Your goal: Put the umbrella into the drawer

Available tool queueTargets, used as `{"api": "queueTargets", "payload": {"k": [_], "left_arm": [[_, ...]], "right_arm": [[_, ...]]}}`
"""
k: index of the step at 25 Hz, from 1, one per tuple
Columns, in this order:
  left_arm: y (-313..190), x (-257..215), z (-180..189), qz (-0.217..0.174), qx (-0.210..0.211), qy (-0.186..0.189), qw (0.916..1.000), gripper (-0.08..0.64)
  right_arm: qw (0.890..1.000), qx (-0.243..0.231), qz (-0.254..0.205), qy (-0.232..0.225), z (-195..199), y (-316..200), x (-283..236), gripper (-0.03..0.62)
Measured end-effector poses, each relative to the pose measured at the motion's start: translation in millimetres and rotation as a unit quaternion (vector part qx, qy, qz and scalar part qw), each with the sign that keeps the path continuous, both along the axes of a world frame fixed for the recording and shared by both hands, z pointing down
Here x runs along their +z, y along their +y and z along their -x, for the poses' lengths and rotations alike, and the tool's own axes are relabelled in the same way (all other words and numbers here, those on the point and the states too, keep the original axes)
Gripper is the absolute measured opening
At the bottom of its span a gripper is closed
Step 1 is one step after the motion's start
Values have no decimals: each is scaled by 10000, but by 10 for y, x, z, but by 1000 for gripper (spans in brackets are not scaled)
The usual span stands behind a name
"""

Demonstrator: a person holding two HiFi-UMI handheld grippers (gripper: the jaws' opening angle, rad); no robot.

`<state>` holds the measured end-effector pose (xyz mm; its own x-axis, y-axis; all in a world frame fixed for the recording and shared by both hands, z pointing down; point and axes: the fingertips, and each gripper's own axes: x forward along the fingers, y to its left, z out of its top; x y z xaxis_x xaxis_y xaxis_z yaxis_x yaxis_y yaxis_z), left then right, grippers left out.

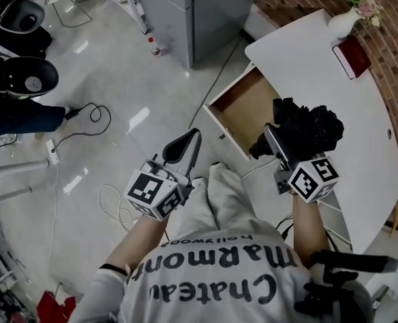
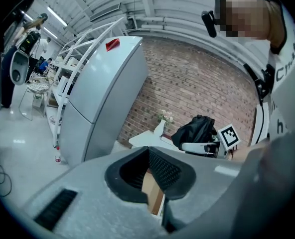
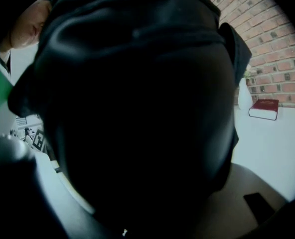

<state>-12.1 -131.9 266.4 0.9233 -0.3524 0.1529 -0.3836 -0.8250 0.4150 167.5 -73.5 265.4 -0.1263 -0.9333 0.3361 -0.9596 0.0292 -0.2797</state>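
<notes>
Item: umbrella (image 1: 306, 128), black, folded, fabric loosely bunched. Location: off the table, carried in the air over the table's drawer-side edge, just beside the open drawer and not yet inside it.

Holder: right gripper (image 1: 280, 140), jaws clamped wide around the umbrella's bulk. The right gripper view is almost wholly filled by the dark fabric (image 3: 137, 108).

Drawer (image 1: 243, 110): pulled out from the white table (image 1: 320, 66), brown interior bare, nothing seen in it.

Left gripper (image 1: 183, 147): jaws pressed together, holding nothing, over the floor just off the drawer's front corner.

Other: white vase (image 1: 343, 22) and red book (image 1: 351, 56) at the table's far corner by the brick wall.

Status, as judged: drawer opened and umbrella picked up. Remaining: lower the umbrella into the drawer and release it, perhaps then push the drawer shut.
</notes>
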Motion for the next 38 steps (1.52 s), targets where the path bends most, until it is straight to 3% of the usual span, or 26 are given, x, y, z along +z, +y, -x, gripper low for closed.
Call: {"api": "queueTargets", "payload": {"k": [8,15,24,29,38], "left_arm": [[-54,817,-33,597,-476,-367,9964,15],[-57,1490,-20,873,-668,-533,9925,15],[-131,2038,-108,1155,-1188,-579,9845,15],[-130,2310,-202,1272,-1054,-668,9840,15],[-61,2584,-263,1570,-1226,-672,9776,15]], "right_arm": [[9988,-250,382,-162,-120,-274,960,282],[9956,-556,609,454,-89,-531,1722,282],[9908,-570,1104,532,-201,-640,2403,282],[9861,-652,1329,754,-191,-744,2770,282],[9782,-613,1873,653,-289,-673,3231,282]]}}
